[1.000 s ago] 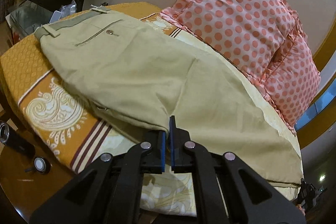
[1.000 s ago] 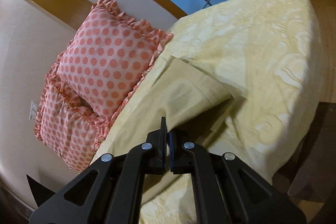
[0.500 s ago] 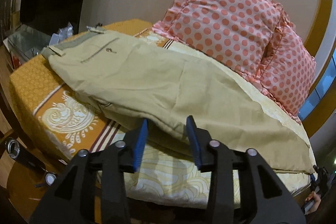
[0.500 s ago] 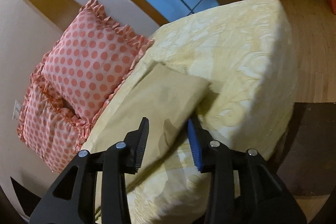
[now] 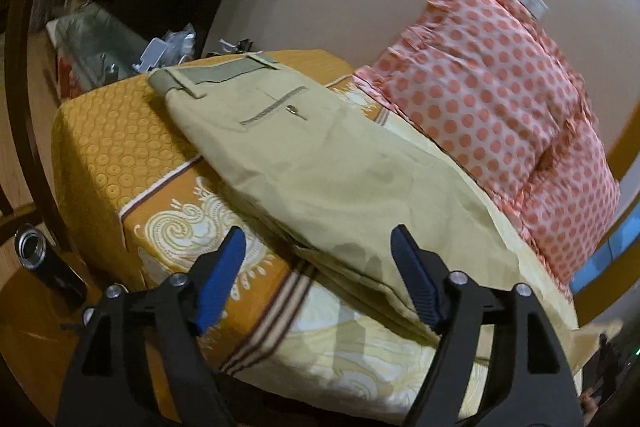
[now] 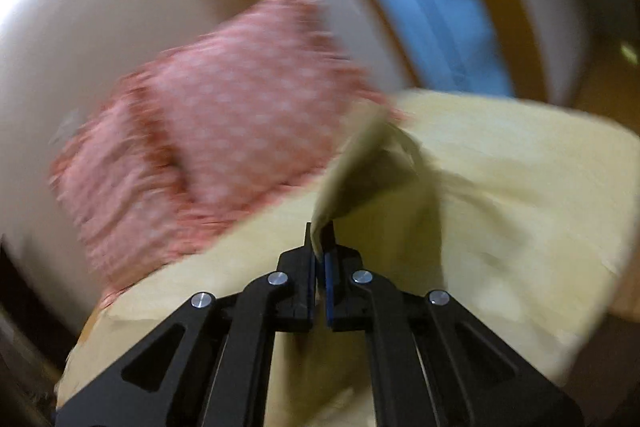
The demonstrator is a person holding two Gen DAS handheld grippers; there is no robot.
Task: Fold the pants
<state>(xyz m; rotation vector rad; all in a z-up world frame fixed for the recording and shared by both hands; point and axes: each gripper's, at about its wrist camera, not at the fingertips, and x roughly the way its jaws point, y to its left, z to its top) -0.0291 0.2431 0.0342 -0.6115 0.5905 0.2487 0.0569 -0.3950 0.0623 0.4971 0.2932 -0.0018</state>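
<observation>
Khaki pants lie along the bed, waistband at the far left, back pocket up, legs running right past the frame. My left gripper is open and empty, its blue pads on either side of the pants' near edge, a little in front of it. In the blurred right wrist view my right gripper is shut on the hem end of the pants and holds it lifted off the bed, the cloth rising in a fold.
The bed has an orange and cream patterned cover. Two pink polka-dot pillows lean on the wall behind the pants; they also show in the right wrist view. A dark cylinder lies on the floor at left. Clutter sits beyond the bed's far end.
Both grippers let go of the pants and opened. The left opened wider and drew back. The right has shut again on the hem end and lifted it, moving fast.
</observation>
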